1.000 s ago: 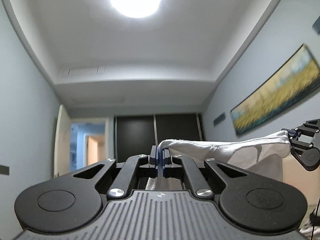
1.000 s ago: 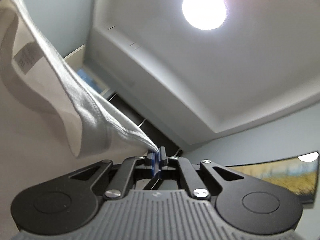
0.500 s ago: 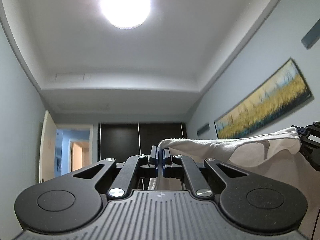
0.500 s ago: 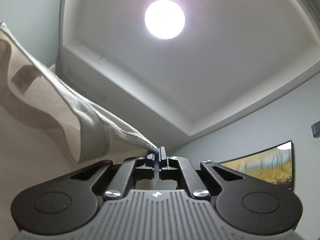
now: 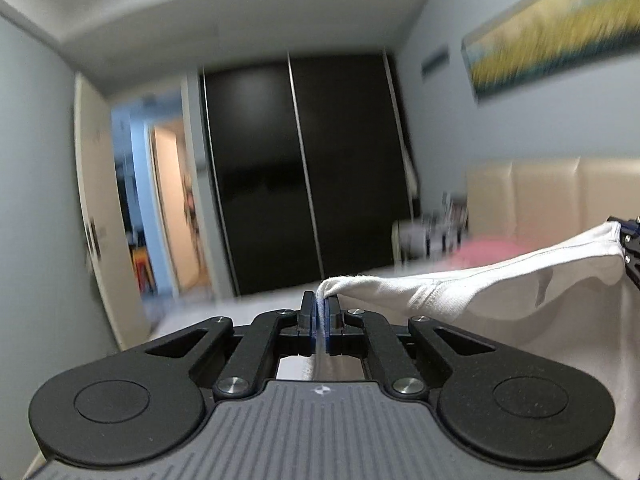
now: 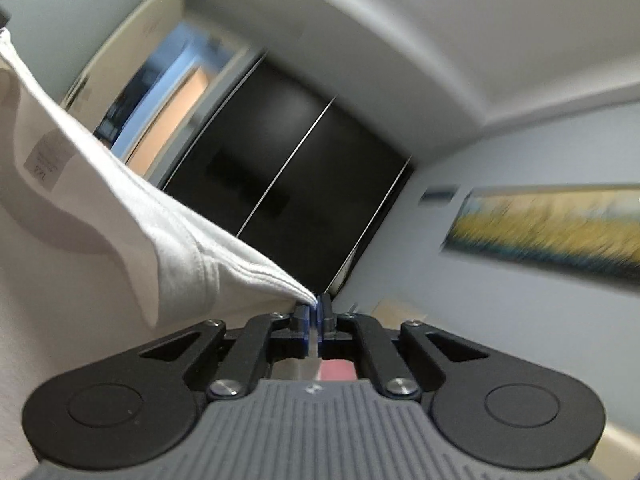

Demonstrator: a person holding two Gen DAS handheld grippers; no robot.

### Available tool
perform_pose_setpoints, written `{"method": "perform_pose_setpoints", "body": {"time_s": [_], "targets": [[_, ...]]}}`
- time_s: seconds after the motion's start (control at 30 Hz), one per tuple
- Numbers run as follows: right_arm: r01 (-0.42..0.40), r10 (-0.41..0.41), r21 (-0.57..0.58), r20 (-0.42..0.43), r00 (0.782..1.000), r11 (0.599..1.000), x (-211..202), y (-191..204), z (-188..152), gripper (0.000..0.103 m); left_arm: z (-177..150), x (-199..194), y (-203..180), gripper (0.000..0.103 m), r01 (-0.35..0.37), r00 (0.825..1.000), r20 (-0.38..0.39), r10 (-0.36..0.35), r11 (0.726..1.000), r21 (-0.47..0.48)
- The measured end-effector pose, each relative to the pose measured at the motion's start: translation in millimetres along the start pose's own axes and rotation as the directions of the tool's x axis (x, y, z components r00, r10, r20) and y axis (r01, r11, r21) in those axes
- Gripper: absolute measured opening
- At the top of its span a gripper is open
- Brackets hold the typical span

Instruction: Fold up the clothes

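A white garment (image 5: 500,292) hangs stretched in the air between both grippers. My left gripper (image 5: 319,312) is shut on one corner of its top edge, and the cloth runs off to the right toward the other gripper, whose tip shows at the frame edge (image 5: 630,240). In the right wrist view the same white garment (image 6: 120,220) spreads to the left, a size label showing inside it. My right gripper (image 6: 315,312) is shut on the opposite corner. The lower part of the garment is hidden below both views.
Dark sliding wardrobe doors (image 5: 304,184) fill the far wall, with an open doorway (image 5: 160,200) to their left. A long yellow painting (image 5: 560,28) hangs on the right wall above a beige padded headboard (image 5: 540,196). Something pink (image 5: 484,252) lies beyond the garment.
Both grippers have tipped downward: the ceiling lamp has left both views, and wardrobe, doorway and headboard now fill them. The garment stays clamped and stretched. The frames are motion-blurred.
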State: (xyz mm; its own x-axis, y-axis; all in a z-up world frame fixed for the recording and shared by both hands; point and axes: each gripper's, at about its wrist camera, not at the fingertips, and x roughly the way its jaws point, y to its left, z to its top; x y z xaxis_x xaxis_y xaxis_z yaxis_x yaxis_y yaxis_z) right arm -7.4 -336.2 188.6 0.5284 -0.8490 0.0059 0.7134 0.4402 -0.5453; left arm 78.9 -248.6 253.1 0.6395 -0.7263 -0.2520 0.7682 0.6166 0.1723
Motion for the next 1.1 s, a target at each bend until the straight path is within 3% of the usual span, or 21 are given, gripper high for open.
{"method": "perform_pose_setpoints", "body": {"time_s": [0.1, 0.2, 0.33, 0.5, 0.6, 0.7, 0.8, 0.87, 0.93, 1.1], "targets": [[-0.069, 0.068, -0.007, -0.101, 0.993, 0.998, 60.1, 36.8, -36.9, 0.003, -45.0, 81.6, -3.2, 0.002, -0.018, 0.989, -0.149, 0.021, 1.0, 0.024], [-0.117, 0.111, -0.02, -0.188, 0.976, 0.993, 110.3, 75.1, -68.5, 0.003, -95.3, 150.5, -6.2, 0.002, -0.014, 0.96, -0.28, 0.029, 0.998, 0.057], [-0.182, 0.164, -0.031, -0.302, 0.939, 0.983, 177.3, 126.2, -110.5, 0.003, -147.8, 221.1, -6.1, 0.002, -0.006, 0.922, -0.386, 0.032, 0.998, 0.068], [-0.262, 0.223, -0.031, -0.438, 0.871, 0.964, 259.8, 189.2, -162.7, 0.004, -188.2, 273.6, -1.6, 0.003, 0.002, 0.881, -0.473, -0.007, 1.0, -0.011], [-0.3, 0.266, 0.011, -0.492, 0.829, 0.954, 276.3, 205.5, -184.4, 0.004, -199.2, 296.3, -4.4, 0.008, 0.009, 0.845, -0.534, -0.023, 1.0, -0.029], [-0.335, 0.31, 0.054, -0.537, 0.785, 0.941, 294.5, 223.0, -204.7, 0.005, -213.5, 310.1, -9.3, 0.014, 0.011, 0.82, -0.572, -0.027, 0.999, -0.032], [-0.356, 0.342, 0.09, -0.565, 0.751, 0.93, 313.2, 236.9, -219.5, 0.011, -225.9, 320.0, -10.7, 0.017, 0.009, 0.792, -0.61, -0.037, 0.999, -0.048], [-0.35, 0.348, 0.113, -0.58, 0.737, 0.93, 322.2, 239.3, -225.4, 0.019, -227.3, 315.6, -7.6, 0.021, 0.008, 0.791, -0.611, -0.042, 0.998, -0.057], [-0.336, 0.362, 0.157, -0.585, 0.726, 0.929, 317.0, 232.0, -227.5, 0.026, -224.4, 310.7, -4.3, 0.027, 0.005, 0.801, -0.597, -0.032, 0.999, -0.047], [-0.318, 0.442, 0.311, -0.545, 0.712, 0.896, 293.9, 199.1, -224.4, 0.024, -214.4, 294.4, 3.5, 0.031, 0.023, 0.838, -0.543, -0.044, 0.999, -0.045]]}}
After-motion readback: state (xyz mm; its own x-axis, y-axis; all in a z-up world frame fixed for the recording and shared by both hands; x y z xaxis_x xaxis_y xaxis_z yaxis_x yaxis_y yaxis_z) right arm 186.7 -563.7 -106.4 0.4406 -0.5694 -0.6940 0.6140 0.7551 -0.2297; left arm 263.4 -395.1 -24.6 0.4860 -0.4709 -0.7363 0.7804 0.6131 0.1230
